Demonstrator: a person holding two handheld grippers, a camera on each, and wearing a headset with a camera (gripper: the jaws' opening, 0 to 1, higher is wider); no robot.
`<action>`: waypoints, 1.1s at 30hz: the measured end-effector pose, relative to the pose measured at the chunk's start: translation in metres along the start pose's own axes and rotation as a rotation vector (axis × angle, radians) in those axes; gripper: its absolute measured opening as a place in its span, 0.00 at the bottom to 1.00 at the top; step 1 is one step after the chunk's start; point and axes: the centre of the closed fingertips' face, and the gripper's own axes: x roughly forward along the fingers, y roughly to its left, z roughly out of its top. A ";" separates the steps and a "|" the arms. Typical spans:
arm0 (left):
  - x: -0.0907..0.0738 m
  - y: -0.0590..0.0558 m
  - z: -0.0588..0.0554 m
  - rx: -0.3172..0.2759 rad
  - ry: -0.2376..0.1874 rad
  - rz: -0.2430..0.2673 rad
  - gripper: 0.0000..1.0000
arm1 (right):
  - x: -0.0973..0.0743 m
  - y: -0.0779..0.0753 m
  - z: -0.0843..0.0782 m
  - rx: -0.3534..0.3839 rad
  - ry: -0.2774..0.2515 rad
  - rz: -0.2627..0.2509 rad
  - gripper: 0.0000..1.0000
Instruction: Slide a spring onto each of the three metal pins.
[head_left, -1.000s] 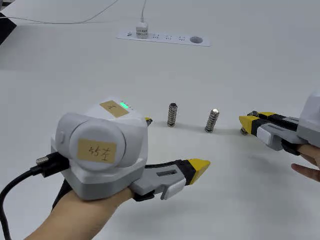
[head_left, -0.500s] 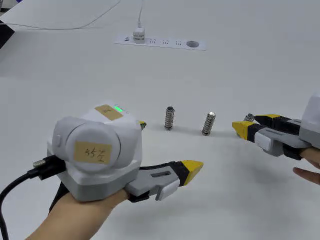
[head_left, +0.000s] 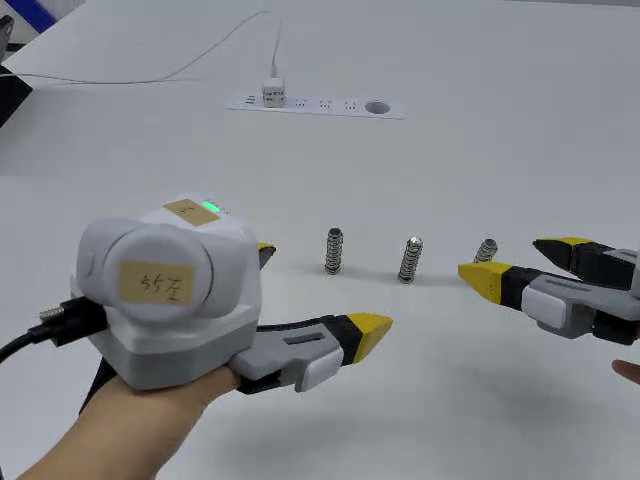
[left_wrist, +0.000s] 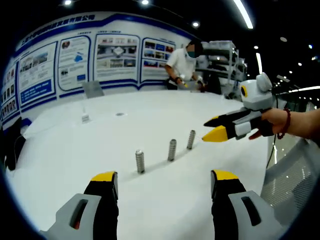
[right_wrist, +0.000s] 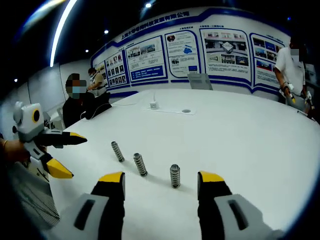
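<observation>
Three short metal pins stand in a row on the white table, each with a spring around it: the left pin (head_left: 334, 250), the middle pin (head_left: 410, 258) and the right pin (head_left: 486, 250). In the left gripper view they are the near pin (left_wrist: 140, 161), the middle pin (left_wrist: 172, 149) and the far pin (left_wrist: 191, 139). My left gripper (head_left: 318, 290) is open and holds nothing, just left of and nearer than the row. My right gripper (head_left: 522, 262) is open and holds nothing, its yellow tips close beside the right pin (right_wrist: 174, 175) without touching it.
A white power strip (head_left: 315, 103) with a plugged cable lies at the far side of the table. People stand behind the table (left_wrist: 182, 65) and sit beside it (right_wrist: 80, 102). The table edge (left_wrist: 270, 165) runs near my right hand.
My right gripper has drawn back from the right pin, which now stands uncovered with its spring on. The head camera has shifted. The left gripper has hardly moved.
</observation>
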 end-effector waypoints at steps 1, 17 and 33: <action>-0.001 0.001 0.000 -0.001 0.003 0.002 0.77 | -0.002 0.002 0.000 0.001 0.000 0.005 0.62; -0.024 0.003 0.005 0.012 0.008 0.019 0.80 | -0.036 0.022 0.002 0.050 -0.014 0.027 0.73; -0.037 0.000 -0.003 0.031 0.033 0.044 0.80 | -0.058 0.035 -0.004 0.027 -0.027 0.055 0.79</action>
